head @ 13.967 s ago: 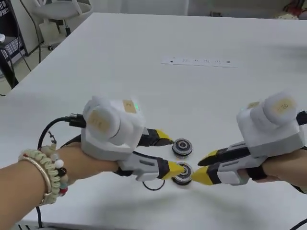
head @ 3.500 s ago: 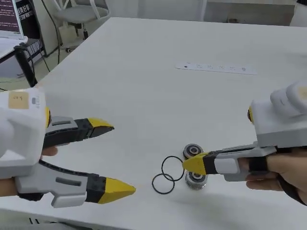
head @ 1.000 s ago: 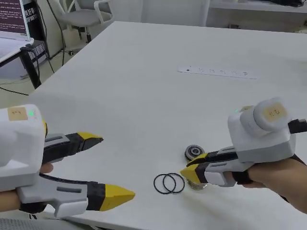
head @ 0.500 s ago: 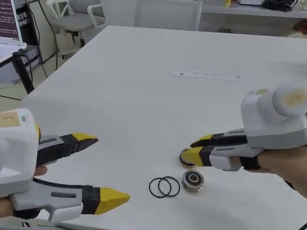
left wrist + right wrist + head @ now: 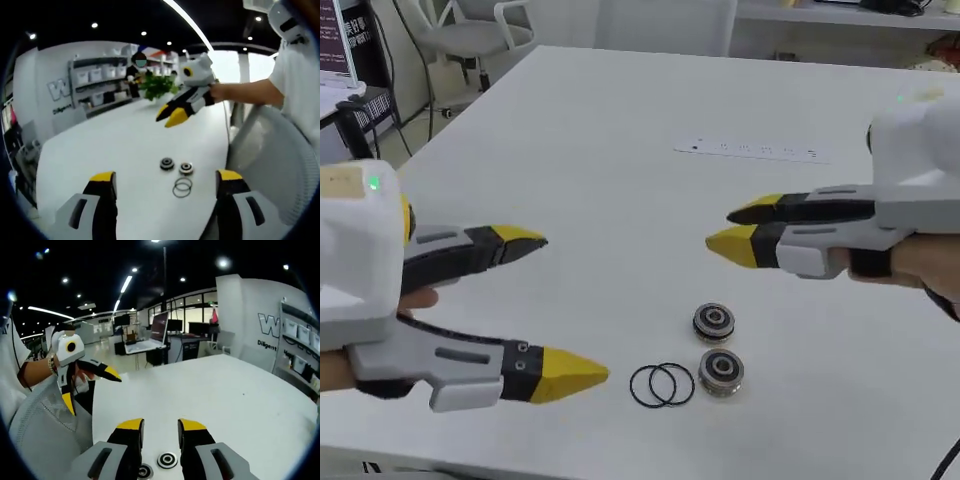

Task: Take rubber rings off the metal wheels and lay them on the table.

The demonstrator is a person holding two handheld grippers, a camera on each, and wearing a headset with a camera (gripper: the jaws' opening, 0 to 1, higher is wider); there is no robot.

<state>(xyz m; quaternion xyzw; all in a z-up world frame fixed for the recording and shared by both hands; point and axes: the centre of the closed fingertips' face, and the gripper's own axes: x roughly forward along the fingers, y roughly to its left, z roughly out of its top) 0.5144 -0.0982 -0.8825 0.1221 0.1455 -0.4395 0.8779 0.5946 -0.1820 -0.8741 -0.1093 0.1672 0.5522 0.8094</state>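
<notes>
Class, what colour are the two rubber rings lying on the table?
Black; the head view shows the rubber rings best.

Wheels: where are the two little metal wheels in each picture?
Head view: the wheels are low, right of centre, next to the rings.
Left gripper view: the wheels are in the middle, just above the rings.
Right gripper view: the wheels are at the bottom edge, between the jaws.
Shared landmark: the white table they sit on.
</notes>
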